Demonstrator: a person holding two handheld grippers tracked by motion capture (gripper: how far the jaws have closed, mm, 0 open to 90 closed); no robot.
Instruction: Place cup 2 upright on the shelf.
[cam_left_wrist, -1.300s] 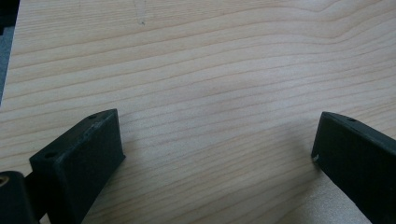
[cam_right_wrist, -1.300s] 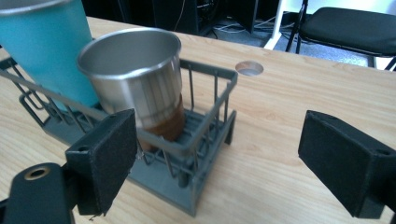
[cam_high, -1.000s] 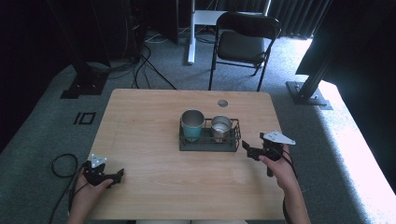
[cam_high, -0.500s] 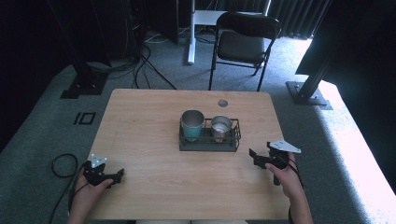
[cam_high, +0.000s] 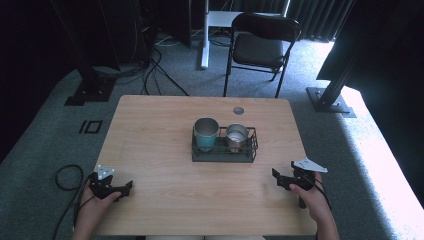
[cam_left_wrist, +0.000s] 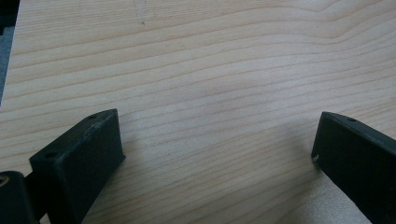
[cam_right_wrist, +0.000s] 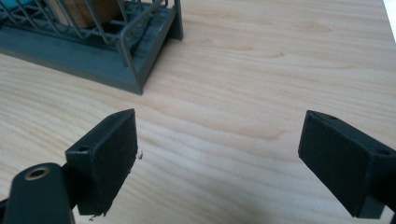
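Right hand-held gripper (cam_high: 286, 180): jaws spread, empty; drawn back from the wire rack (cam_high: 224, 150) toward the near right edge of the worktop (cam_high: 150, 140).
Left hand-held gripper (cam_high: 119, 189): spread, empty, unmoved at near left corner.
Teal cup (cam_high: 205, 133), steel cup (cam_high: 236, 137): upright inside rack, mid-worktop.
Meaning: placing likely finished.
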